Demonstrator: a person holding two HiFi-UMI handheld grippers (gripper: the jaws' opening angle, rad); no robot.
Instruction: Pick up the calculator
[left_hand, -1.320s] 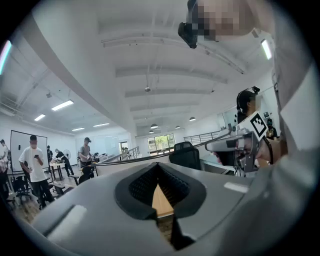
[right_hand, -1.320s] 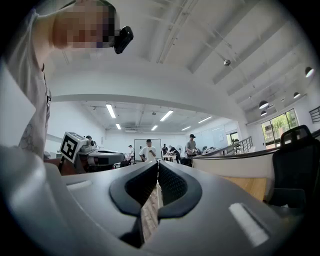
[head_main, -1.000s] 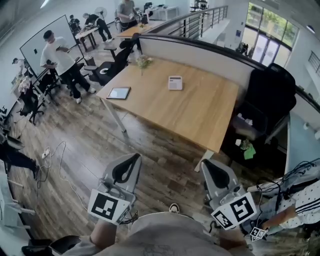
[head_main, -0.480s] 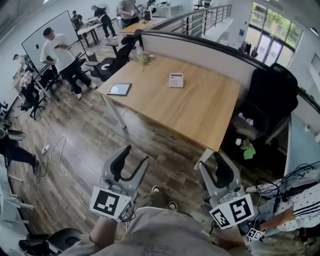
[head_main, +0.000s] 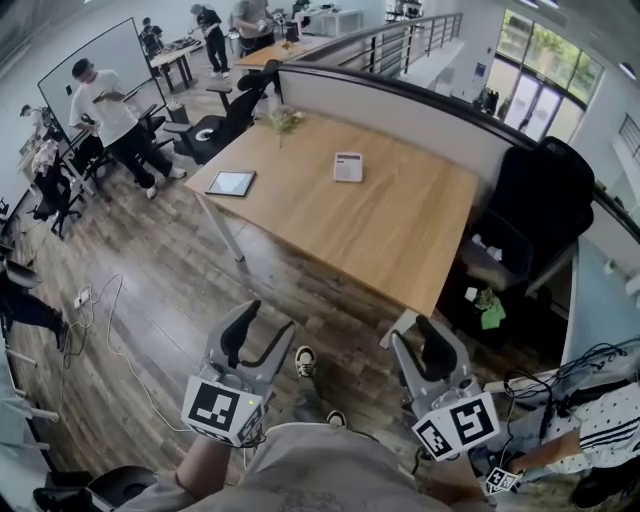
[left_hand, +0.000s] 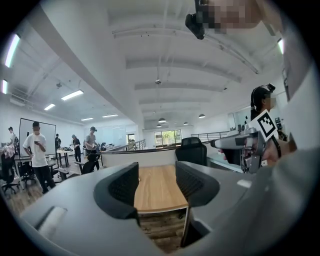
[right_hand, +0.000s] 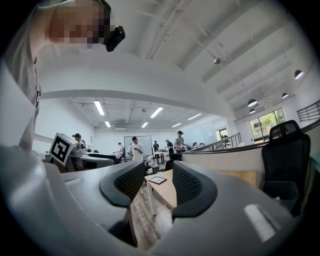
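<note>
White calculator (head_main: 348, 166) on the far tabletop (head_main: 400, 235): likely light, stiff, slick; pinch its side edges. Left gripper (head_main: 268, 320) and right gripper (head_main: 425, 335): fingers have just been opening, stand apart, nothing between.

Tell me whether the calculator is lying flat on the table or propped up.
Lying flat. In the head view the calculator rests flush on the wooden table, no edge raised.

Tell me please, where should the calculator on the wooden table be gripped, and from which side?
Probably by its two longer side edges, coming down from above. The calculator lies flat on the table, clear of the tablet, so only its thin edges offer a hold.
</note>
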